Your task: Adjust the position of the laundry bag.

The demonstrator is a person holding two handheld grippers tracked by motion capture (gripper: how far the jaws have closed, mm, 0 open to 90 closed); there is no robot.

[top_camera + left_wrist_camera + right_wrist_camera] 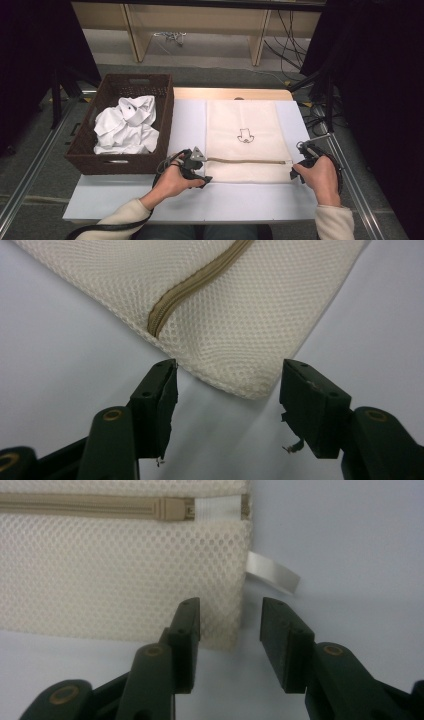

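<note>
Dark brown wicker on the far left: the basket (pixel 122 131) sits at the table's left edge with crumpled white cloth (pixel 126 125) heaped inside. Just beside it, on the white table (pixel 240 202), lies the cream mesh laundry bag (pixel 247 140), flat, its tan zipper (pixel 247 161) running across near the front edge. The left gripper (pixel 200 172) is down at the bag's near left corner; in the left gripper view that corner (pixel 250 382) pokes in between the jaws, which stand apart on either side without pressing it. Nothing gripped there. Over to the right, the right gripper (pixel 299 167) is at the bag's near right corner. In the right gripper view its jaws stand parted, astride the bag's side edge (pixel 235 630), pads not touching the mesh, with a small white tag (pixel 272 572) sticking out just beyond.
</note>
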